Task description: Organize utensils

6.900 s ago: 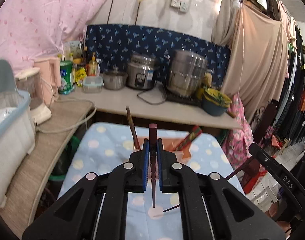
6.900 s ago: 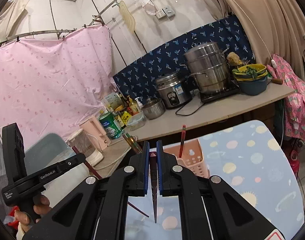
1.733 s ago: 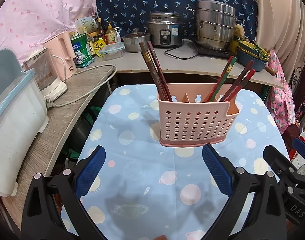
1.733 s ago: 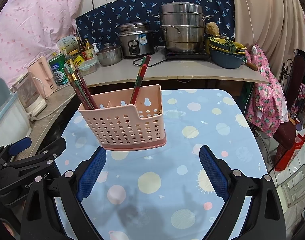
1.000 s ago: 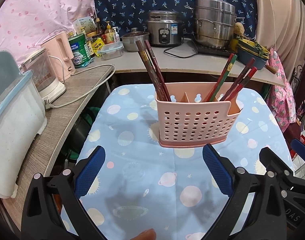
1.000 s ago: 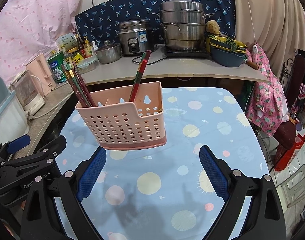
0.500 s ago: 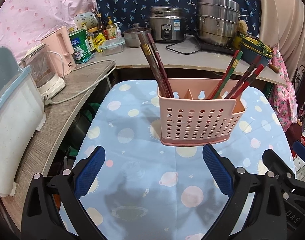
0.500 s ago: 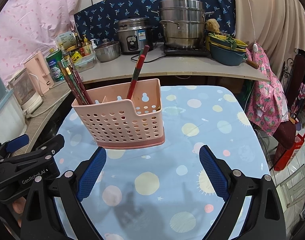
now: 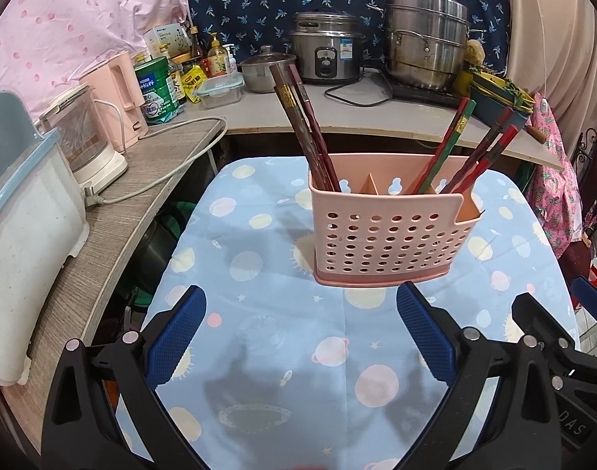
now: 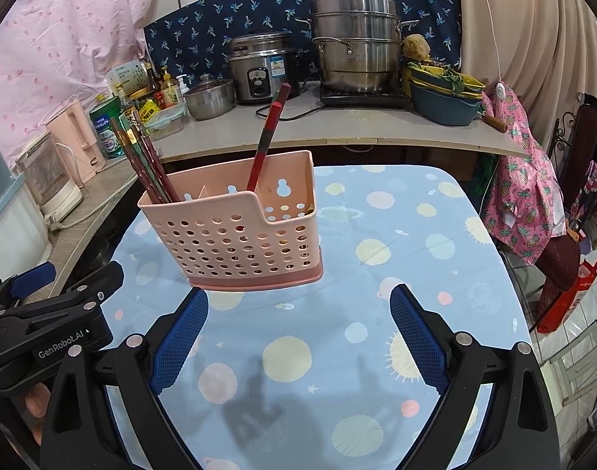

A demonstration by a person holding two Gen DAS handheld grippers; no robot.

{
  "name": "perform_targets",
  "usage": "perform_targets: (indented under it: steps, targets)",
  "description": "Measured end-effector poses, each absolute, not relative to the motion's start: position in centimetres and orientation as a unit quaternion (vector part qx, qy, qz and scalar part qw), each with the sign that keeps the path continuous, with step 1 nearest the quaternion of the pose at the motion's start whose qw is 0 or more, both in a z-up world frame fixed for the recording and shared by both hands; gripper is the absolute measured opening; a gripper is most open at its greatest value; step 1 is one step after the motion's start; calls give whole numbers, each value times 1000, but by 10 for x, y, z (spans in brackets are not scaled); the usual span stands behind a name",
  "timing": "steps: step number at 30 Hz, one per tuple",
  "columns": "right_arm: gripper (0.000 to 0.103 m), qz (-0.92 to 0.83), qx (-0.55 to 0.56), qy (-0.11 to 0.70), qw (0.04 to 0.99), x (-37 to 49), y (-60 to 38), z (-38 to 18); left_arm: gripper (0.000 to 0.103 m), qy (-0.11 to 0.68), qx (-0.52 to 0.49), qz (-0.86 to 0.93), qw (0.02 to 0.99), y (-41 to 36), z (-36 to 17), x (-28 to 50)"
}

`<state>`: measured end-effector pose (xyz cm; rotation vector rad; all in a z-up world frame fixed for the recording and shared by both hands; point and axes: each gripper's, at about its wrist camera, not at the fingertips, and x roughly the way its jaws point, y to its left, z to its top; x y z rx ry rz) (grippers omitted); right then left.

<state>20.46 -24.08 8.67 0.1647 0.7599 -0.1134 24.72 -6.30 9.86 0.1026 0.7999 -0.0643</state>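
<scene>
Left wrist view: the left gripper point(image 9: 300, 333) is hovering with jaws wide apart before the pink holder point(image 9: 388, 231), which is standing on the table point(image 9: 259, 313) holding chopsticks point(image 9: 310, 133). The right gripper point(image 10: 298, 333) is likewise gaping, empty.

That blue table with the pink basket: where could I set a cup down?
The table is bare right of the pink basket, out to its edge, and in front of it, between the basket and both open claws, left claw and right claw. The back counter is crowded with the rice cooker, steamer pot and bowls.
</scene>
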Motion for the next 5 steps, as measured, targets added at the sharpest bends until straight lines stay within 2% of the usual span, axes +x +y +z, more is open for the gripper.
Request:
perform_targets:
  steps: [5]
  targets:
    - [90,-56,80,371,923,205,-240,87,94,386,49,-37,921,-64,99,247]
